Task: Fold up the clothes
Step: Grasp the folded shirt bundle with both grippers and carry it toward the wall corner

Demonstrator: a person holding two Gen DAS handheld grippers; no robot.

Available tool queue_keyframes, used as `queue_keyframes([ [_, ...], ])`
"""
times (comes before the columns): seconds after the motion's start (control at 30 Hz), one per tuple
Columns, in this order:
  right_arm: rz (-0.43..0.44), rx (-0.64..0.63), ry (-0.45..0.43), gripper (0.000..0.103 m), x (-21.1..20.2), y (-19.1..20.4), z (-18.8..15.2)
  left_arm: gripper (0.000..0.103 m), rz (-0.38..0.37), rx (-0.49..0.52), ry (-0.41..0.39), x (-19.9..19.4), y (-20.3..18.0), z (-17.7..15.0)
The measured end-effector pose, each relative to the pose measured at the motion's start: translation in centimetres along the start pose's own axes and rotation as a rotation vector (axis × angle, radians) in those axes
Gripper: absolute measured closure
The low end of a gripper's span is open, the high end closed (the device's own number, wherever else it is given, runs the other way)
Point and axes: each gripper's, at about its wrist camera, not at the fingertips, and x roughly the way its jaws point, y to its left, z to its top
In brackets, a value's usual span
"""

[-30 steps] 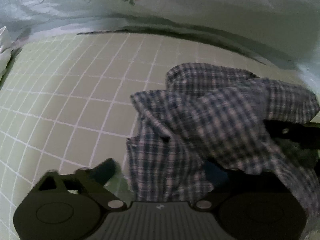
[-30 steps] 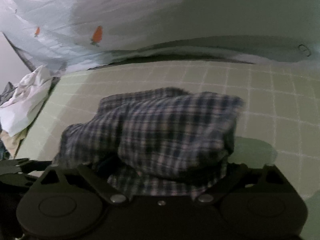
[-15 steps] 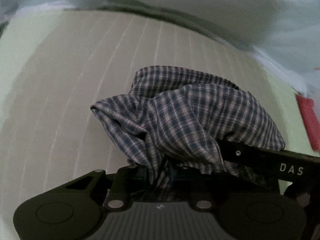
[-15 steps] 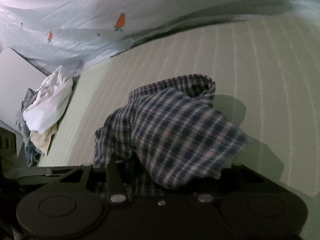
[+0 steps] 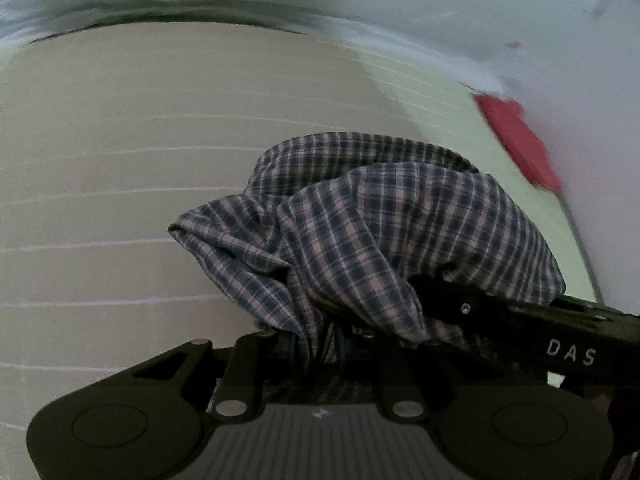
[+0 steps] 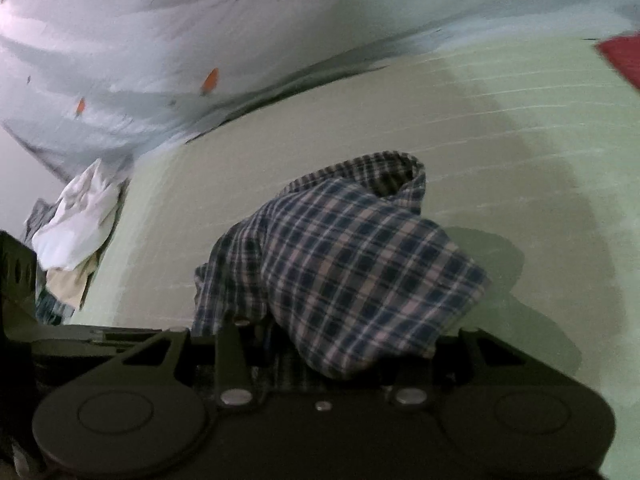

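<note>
A bunched blue and pink plaid shirt (image 5: 380, 232) hangs in front of both cameras, above the pale green grid sheet (image 5: 120, 200). My left gripper (image 5: 316, 344) is shut on a fold of it; cloth drapes over the fingers and hides the tips. In the right wrist view the same plaid shirt (image 6: 352, 264) spills over my right gripper (image 6: 332, 344), whose jaws stand narrowed with fabric pinched between them. The right gripper's black body (image 5: 520, 328) reaches under the shirt from the right in the left wrist view. The two grippers are close together.
A light blue quilt with carrot prints (image 6: 200, 32) lies bunched along the far side of the bed. A pile of white and other clothes (image 6: 76, 232) sits at the sheet's left edge. A red item (image 5: 516, 140) lies at the right edge.
Both grippers went from wide open around the shirt to shut on it. They have lifted the bunch off the sheet and carried it sideways; the red item has come into view.
</note>
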Motion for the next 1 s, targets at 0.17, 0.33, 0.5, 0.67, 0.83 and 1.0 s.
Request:
queue_keyframes([
  [0.17, -0.064, 0.047, -0.049, 0.059, -3.7, -2.5, -2.1, 0.085, -0.056, 0.075, 0.032, 1.1, -4.3, -1.1],
  [0.33, -0.070, 0.099, -0.076, 0.059, -6.4, -6.7, -3.3, 0.085, -0.039, 0.138, 0.034, 2.5, -9.7, -1.8],
  [0.5, -0.002, 0.074, -0.096, 0.059, -8.3, -12.4, -1.4, 0.085, 0.014, 0.103, -0.022, 4.3, -15.6, -1.4],
  [0.67, 0.059, -0.021, -0.095, 0.059, -11.3, -19.7, 2.1, 0.085, 0.025, -0.011, -0.078, 7.0, -22.7, -0.3],
  [0.83, 0.088, -0.053, -0.092, 0.058, -14.0, -27.2, 6.0, 0.085, 0.012, -0.002, -0.102, 10.3, -29.8, 2.7],
  [1.0, 0.083, -0.099, -0.131, 0.058, -15.8, -33.7, 11.6, 0.085, -0.052, -0.012, -0.119, 14.4, -35.2, 8.4],
])
